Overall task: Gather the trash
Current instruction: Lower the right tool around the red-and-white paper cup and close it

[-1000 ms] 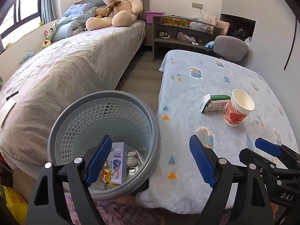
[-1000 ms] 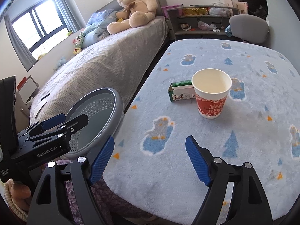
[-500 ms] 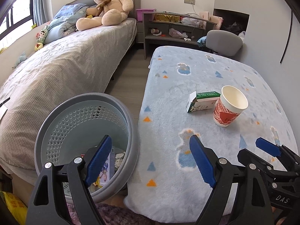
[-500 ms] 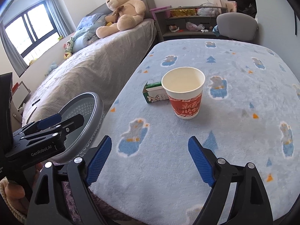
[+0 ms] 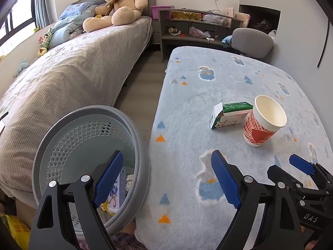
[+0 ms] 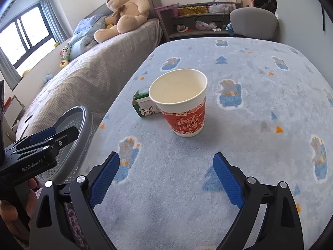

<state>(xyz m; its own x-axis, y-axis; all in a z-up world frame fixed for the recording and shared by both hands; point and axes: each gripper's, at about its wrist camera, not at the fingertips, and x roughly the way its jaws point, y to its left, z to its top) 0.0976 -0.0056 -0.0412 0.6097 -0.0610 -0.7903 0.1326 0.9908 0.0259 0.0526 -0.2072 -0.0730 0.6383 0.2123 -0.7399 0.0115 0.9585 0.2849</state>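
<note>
Bedroom daylight falls on a blue fleece-covered table [image 6: 260,125]. Right gripper [image 6: 166,177] is spread wide and empty; at its twelve o'clock stands the paper cup [image 6: 182,108], touching the green carton [image 6: 143,105] at ten o'clock. Left gripper [image 5: 166,179] is likewise released, the grey bin [image 5: 83,145] at its nine o'clock already holding wrappers. Cup and carton remain uncollected. A bed with a teddy bear [image 5: 118,6] lies beyond.
</note>
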